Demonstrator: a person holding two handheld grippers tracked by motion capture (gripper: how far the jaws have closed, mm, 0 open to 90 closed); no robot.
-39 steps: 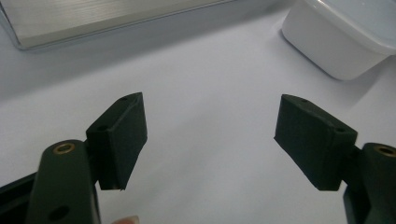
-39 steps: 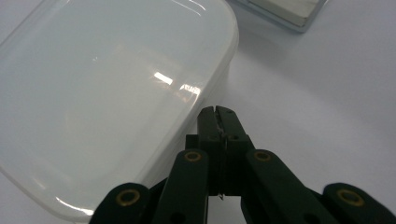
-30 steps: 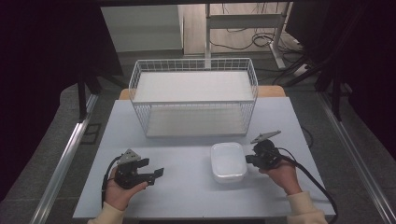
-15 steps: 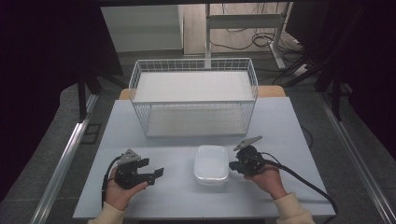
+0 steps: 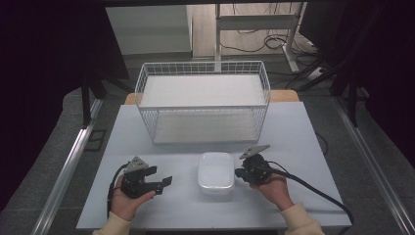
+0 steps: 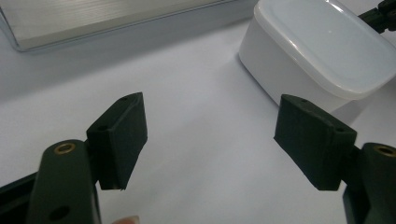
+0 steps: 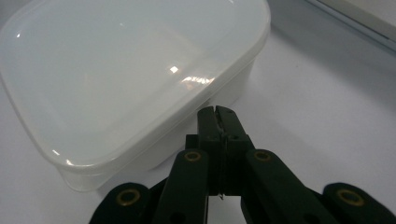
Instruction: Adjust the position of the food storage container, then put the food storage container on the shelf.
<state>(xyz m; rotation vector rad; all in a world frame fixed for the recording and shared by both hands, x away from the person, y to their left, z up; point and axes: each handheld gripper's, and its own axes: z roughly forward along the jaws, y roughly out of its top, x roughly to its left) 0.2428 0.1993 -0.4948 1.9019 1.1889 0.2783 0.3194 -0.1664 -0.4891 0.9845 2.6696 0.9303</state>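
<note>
A white lidded plastic container (image 5: pixel 216 172) sits on the white table (image 5: pixel 298 132), in front of the wire basket. My right gripper (image 5: pixel 238 172) is shut with nothing between its jaws. Its tips rest against the container's right side wall. In the right gripper view the closed jaws (image 7: pixel 218 114) point at the container (image 7: pixel 116 70) just below the lid rim. My left gripper (image 5: pixel 164 181) lies to the container's left, open and empty. From the left gripper view, the gripper (image 6: pixel 212 128) faces bare table, with the container (image 6: pixel 322 51) beyond its right jaw.
A white wire basket (image 5: pixel 203 66) with a pale floor stands at the back middle of the table. Its lower edge shows in the left gripper view (image 6: pixel 93 18). Black cables trail from both grippers toward the table's front edge. Dark floor surrounds the table.
The right gripper has slid left across the table with the container moving left ahead of it. The left gripper has stayed where it was.
</note>
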